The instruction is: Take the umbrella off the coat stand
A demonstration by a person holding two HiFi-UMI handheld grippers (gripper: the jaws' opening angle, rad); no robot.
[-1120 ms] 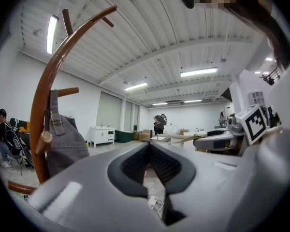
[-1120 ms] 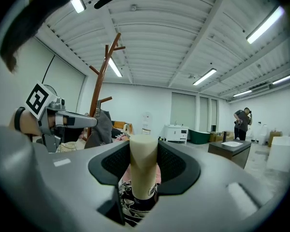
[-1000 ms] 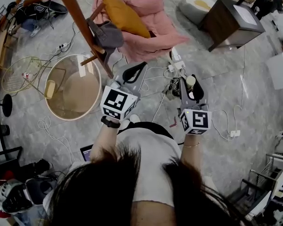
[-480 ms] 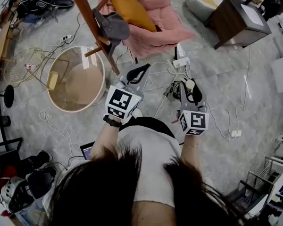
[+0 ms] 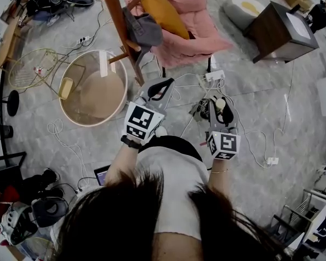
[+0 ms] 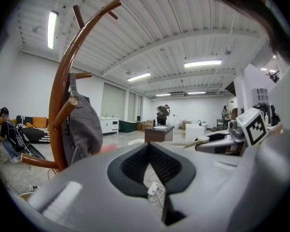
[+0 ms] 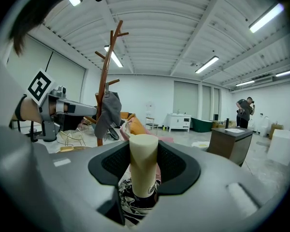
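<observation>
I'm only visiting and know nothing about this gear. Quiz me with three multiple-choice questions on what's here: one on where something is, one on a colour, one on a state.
1. Where is the grey cap?
A) on the floor
B) on a peg of the wooden coat stand
C) on the dark cabinet

2. What colour is the umbrella handle?
A) cream
B) red
C) black

3. What is the right tool doing?
A) standing open and empty
B) gripping the umbrella handle
C) holding the cap

Answers:
1 B: the cap hangs from a peg beside the stand's pole.
2 A: the handle shows pale cream in the right gripper view.
3 B: the handle stands clamped between its jaws.
</observation>
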